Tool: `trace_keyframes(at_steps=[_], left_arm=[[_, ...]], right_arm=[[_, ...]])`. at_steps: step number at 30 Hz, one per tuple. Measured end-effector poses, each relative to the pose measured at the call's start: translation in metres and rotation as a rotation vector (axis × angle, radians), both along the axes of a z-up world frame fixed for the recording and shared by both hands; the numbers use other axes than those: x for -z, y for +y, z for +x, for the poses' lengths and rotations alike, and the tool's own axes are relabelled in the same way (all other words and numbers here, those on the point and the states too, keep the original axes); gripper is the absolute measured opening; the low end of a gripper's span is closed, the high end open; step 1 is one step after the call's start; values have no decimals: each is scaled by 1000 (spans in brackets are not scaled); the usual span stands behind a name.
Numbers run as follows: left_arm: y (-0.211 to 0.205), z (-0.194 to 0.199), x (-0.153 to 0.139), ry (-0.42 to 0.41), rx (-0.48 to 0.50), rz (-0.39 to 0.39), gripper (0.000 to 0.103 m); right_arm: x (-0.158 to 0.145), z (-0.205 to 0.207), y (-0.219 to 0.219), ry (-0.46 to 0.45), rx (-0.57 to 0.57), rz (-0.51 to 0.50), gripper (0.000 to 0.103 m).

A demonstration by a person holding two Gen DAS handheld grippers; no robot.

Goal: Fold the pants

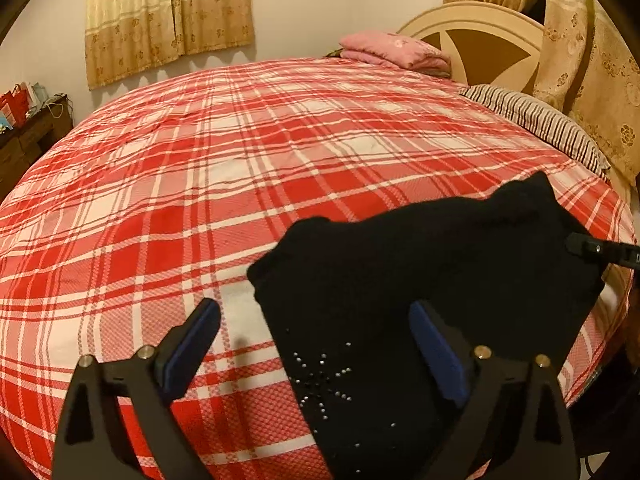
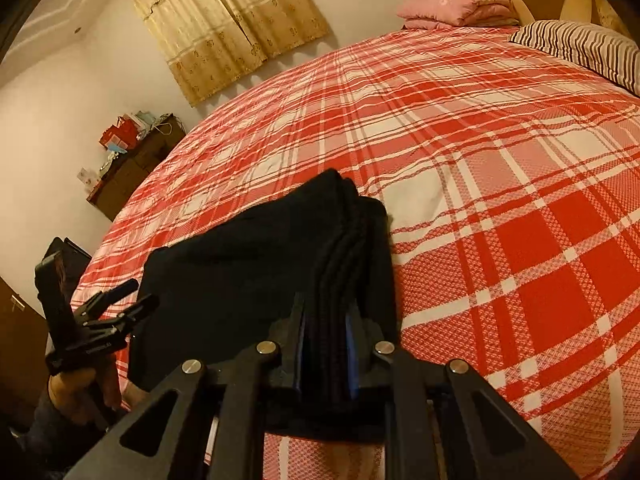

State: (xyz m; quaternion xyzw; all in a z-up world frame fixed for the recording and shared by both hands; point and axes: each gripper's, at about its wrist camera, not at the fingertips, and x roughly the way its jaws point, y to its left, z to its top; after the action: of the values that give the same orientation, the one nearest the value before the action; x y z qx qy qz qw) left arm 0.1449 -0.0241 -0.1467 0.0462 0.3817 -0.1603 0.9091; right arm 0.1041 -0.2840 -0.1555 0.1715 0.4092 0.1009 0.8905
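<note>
Black and soft, the pants [image 1: 420, 272] lie folded in limp layers near the bed's [image 1: 200, 160] front edge; the stacked fold edge looks best for gripping. The right hand-held gripper [image 2: 326, 344] pinches that stack, angled downward. The left hand-held gripper [image 1: 316, 344] hovers spread wide, holding nothing.

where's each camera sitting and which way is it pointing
Left wrist view: on the left hand-held gripper, angled down across the red plaid bedspread; its open fingers straddle an edge of the folded black pants.
Right wrist view: on the right hand-held gripper, clamped on the pants' stacked edge; the person's left hand shows.
Both share the pink folded blanket and the striped pillow.
</note>
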Motion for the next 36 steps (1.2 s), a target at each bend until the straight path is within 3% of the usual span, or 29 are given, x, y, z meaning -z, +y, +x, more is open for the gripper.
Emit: trace_keyframes(at_steps=[3, 4, 6, 10, 14, 17, 20, 30, 36], left_arm=[[0, -1, -4, -21, -6, 16, 97], [0, -1, -5, -23, -9, 20, 97], [0, 0, -4, -17, -6, 12, 97], [-4, 0, -2, -13, -4, 23, 97], [-7, -1, -2, -12, -4, 32, 97], [-8, 0, -2, -12, -2, 36, 98], [-9, 1, 0, -7, -1, 30, 98], [-10, -17, -15, -34, 12, 14, 98], [-30, -46, -15, -34, 98, -2, 100]], right_arm=[[-10, -3, 0, -22, 43, -20, 26], [-18, -5, 4, -59, 83, -74, 36], [-33, -9, 10, -124, 114, -136, 44], [-54, -6, 27, -221, 54, -91, 47], [-44, 14, 54, -201, -65, -83, 48], [-18, 39, 55, -82, -42, -117, 48], [-1, 48, 43, -43, -31, -68, 48], [-20, 21, 48, -98, -13, -94, 49], [-21, -18, 74, -109, -121, -113, 52]])
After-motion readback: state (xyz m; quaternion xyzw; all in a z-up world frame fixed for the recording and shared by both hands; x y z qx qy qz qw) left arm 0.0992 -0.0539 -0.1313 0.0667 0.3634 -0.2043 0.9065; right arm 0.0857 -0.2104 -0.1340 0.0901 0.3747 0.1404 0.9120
